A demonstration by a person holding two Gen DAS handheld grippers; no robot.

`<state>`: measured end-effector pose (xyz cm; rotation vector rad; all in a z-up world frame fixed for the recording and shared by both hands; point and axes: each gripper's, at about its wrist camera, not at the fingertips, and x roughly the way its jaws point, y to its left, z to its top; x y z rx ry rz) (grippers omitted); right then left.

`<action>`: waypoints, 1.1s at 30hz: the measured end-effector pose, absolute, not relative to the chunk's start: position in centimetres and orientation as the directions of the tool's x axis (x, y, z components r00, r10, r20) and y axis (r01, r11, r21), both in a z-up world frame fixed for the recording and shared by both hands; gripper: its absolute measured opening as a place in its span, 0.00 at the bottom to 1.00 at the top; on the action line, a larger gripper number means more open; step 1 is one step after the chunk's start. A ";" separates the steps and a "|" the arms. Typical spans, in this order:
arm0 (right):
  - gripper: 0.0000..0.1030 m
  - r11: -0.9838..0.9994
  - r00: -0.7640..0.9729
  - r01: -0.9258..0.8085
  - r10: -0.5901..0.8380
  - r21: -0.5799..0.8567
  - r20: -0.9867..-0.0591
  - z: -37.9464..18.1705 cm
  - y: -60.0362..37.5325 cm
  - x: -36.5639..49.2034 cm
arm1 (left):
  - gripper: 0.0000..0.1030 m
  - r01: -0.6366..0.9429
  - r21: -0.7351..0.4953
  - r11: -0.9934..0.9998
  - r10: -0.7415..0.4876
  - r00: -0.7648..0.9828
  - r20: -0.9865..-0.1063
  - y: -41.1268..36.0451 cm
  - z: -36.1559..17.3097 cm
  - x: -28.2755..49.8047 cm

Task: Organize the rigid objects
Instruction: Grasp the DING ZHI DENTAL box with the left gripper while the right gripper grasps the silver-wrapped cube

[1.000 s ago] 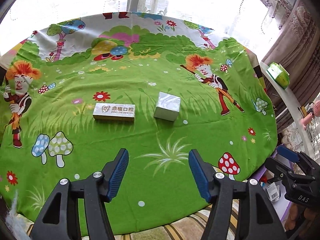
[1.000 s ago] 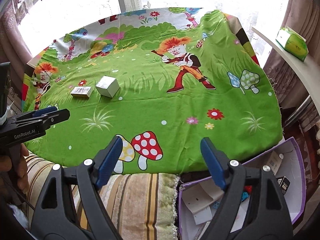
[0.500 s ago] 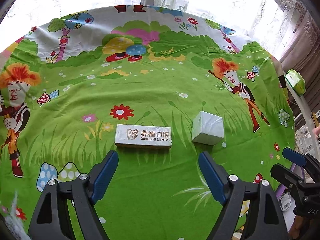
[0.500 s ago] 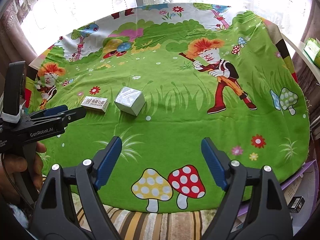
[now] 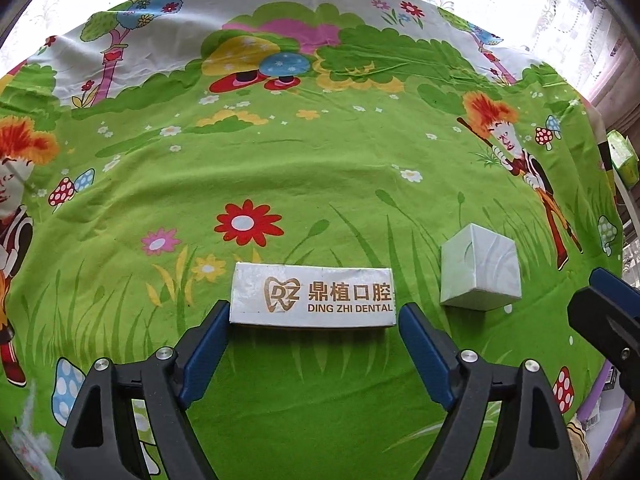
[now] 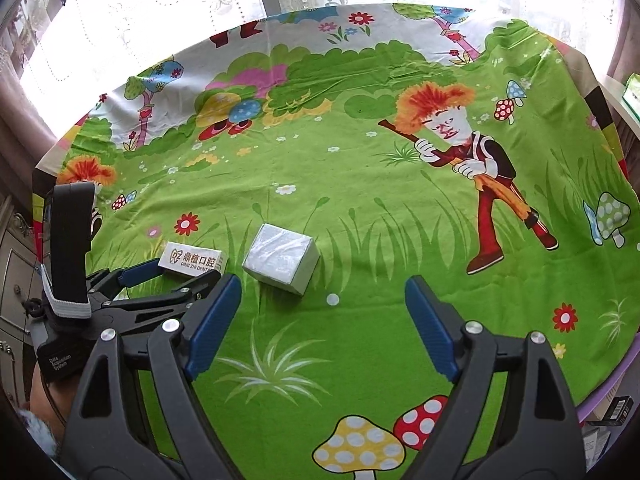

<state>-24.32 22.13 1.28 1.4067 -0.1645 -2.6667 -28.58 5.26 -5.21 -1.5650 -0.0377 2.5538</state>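
The left gripper [image 5: 314, 322] hangs over the table with its jaws spread wide, and the long dental box [image 5: 312, 295] lies flat on the cartoon tablecloth [image 5: 320, 168] right between the blue pads [image 5: 208, 346], one pad at each short end. I can't tell for sure whether the tips already touch the box ends; no squeeze shows. The jaws look set to take the box lengthwise, which I'd guess is why they stand so wide. The silver cube box [image 5: 478, 270] sits just beside the right pad, apart from the dental box.

The right gripper [image 6: 322, 320] is also spread and empty, with the cube [image 6: 282, 258] just beyond its left pad, likely lining up for it.

Against a second ago, both boxes loom much closer and lower in each view. The left jaws have just been opening, and the dental box has come between them; the right jaws have opened a little too, with nothing between them.
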 end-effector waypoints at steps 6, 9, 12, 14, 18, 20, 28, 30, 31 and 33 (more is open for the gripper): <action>0.84 -0.990 -0.546 0.050 -0.139 0.133 -0.826 0.0 20.6 -25.4 | 0.81 -0.127 -0.066 -0.990 0.119 -0.476 -0.871 5.1 -5.4 -28.7; 0.84 -0.992 -0.545 0.041 -0.121 0.117 -0.830 -0.6 19.9 -26.0 | 0.80 -0.124 -0.059 -0.990 0.112 -0.481 -0.869 4.9 -5.4 -28.5; 0.84 -0.993 -0.538 0.043 -0.113 0.106 -0.835 -1.2 19.1 -26.4 | 0.80 -0.082 -0.072 -0.994 0.103 -0.482 -0.870 3.9 -5.3 -28.2; 0.84 -0.995 -0.532 0.048 -0.098 0.086 -0.841 -1.7 18.4 -26.7 | 0.80 -0.049 -0.077 -0.996 0.092 -0.483 -0.871 3.1 -5.3 -27.8; 0.84 -0.997 -0.526 0.044 -0.083 0.070 -0.847 -2.4 17.6 -27.2 | 0.80 -0.006 -0.090 -0.996 0.081 -0.489 -0.868 1.9 -5.2 -27.1; 0.84 -0.998 -0.525 0.038 -0.070 0.058 -0.848 -2.6 17.3 -27.5 | 0.80 0.005 -0.093 -0.996 0.078 -0.493 -0.867 1.6 -5.2 -27.0; 0.54 -1.000 -0.495 0.010 -0.018 0.015 -0.868 -4.2 17.3 -28.8 | 0.80 0.048 -0.138 -0.989 0.094 -0.514 -0.853 0.9 -4.8 -26.1; 0.47 -1.000 -0.501 0.008 -0.002 -0.002 -0.865 -4.2 17.4 -28.5 | 0.80 0.049 -0.136 -0.989 0.091 -0.524 -0.847 0.8 -4.5 -25.9; 0.47 -1.000 -0.498 0.009 -0.011 0.008 -0.867 -4.1 17.4 -28.4 | 0.80 0.050 -0.141 -0.989 0.093 -0.528 -0.844 0.8 -4.3 -25.7; 0.47 -1.000 -0.505 0.009 -0.017 0.015 -0.863 -3.7 17.6 -27.9 | 0.80 0.057 -0.146 -0.988 0.093 -0.539 -0.837 0.7 -3.8 -25.2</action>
